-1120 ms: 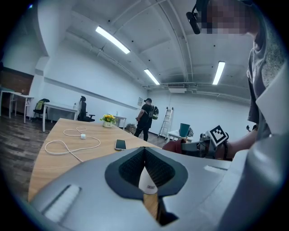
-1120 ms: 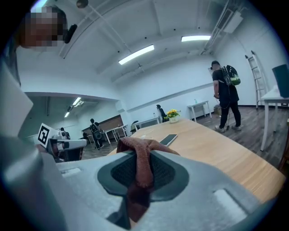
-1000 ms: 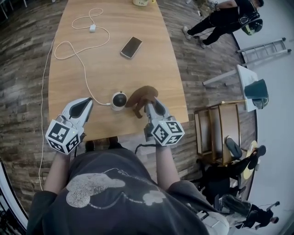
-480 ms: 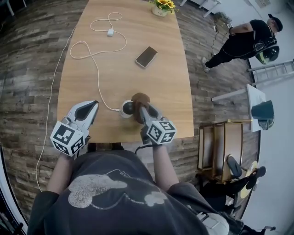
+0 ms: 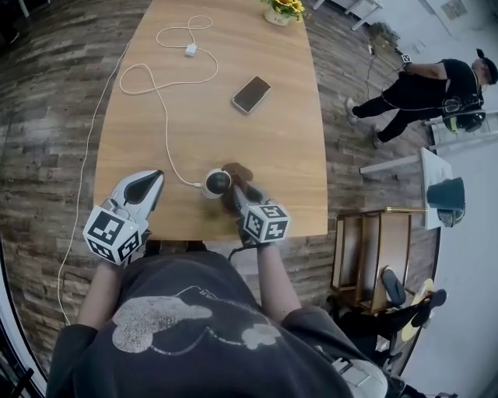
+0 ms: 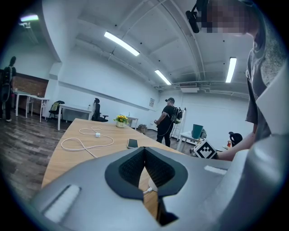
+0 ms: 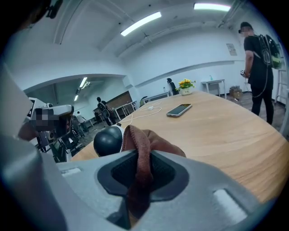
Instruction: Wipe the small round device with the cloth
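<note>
right claw (image 7: 143, 168) is clamped on the cloth (image 7: 145, 143) — a brown fold is pinched between the pads, and the rest is bunched up just ahead of the tips. device (image 7: 107, 140) (dark ball in a white shell) sits just ahead and left of that claw. The cloth bunch is pressed against the device's right side, touching as far as the right gripper view shows. In the head view both sit close to the near edge of the table (image 5: 288, 155), with the right claw reaching in from that edge.

left claw (image 6: 145, 168) — jaws together, nothing between them. It's at the near table edge, left of the device and apart from it. Can't tell whether it rests on the wood.

cable (image 5: 159, 93) leaves the device's left side, passes just ahead of the left claw's tips, then loops away across the table to a small white plug (image 5: 191, 50).

phone (image 5: 250, 94) lies flat well beyond the right claw. flower pot (image 5: 278, 11) is at the far end of the table. A person (image 5: 436, 85) is on the floor, well off to the right claw's right.
</note>
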Demonstrator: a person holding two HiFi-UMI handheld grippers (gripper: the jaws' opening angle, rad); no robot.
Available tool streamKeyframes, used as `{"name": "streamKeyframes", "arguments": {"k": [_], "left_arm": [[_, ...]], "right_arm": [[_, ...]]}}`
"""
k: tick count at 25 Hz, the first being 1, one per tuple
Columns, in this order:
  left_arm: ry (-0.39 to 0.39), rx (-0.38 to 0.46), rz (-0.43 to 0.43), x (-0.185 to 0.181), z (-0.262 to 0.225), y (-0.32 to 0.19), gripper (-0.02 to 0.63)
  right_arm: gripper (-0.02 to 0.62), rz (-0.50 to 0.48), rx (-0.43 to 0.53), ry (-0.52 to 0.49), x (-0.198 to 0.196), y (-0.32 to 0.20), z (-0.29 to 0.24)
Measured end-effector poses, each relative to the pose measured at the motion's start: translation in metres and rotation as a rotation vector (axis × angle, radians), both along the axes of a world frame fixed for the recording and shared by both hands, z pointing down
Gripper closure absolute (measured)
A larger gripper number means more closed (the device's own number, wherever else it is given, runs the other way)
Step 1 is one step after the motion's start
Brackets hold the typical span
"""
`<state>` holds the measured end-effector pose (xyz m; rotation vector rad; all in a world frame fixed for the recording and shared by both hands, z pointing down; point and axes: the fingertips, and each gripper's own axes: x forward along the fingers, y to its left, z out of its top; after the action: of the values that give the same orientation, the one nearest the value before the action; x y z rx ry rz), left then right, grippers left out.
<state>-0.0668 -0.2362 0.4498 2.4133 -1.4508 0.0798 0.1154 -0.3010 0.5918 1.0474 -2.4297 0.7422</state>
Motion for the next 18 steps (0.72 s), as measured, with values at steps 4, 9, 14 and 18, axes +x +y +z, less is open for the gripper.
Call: {"name": "streamKeyframes", "arguments": {"k": [4,9,14,18], "left_arm": [[0.000,-0.002,0.006,0.005,0.001,0.000,0.588],[0.002,0.009,-0.020,-0.004,-0.003,-0.002,0.588],[0.008,0.008,-0.026,-0.005,-0.001,-0.004,0.588],[0.007,0.014,-0.026,-0.004,-0.003,-0.007,0.588]], "right_arm": [[0.540,-0.012,0.033,0.047,0.006,-0.007,-0.005],[0.540,-0.085,0.195,-0.046,0.004,-0.030,-0.075],[0.540,-0.268,0.351,-0.068,-0.027,-0.044,-0.128],[0.540,-0.428,0.322,-0.042,-0.056,-0.038,-0.122]]}}
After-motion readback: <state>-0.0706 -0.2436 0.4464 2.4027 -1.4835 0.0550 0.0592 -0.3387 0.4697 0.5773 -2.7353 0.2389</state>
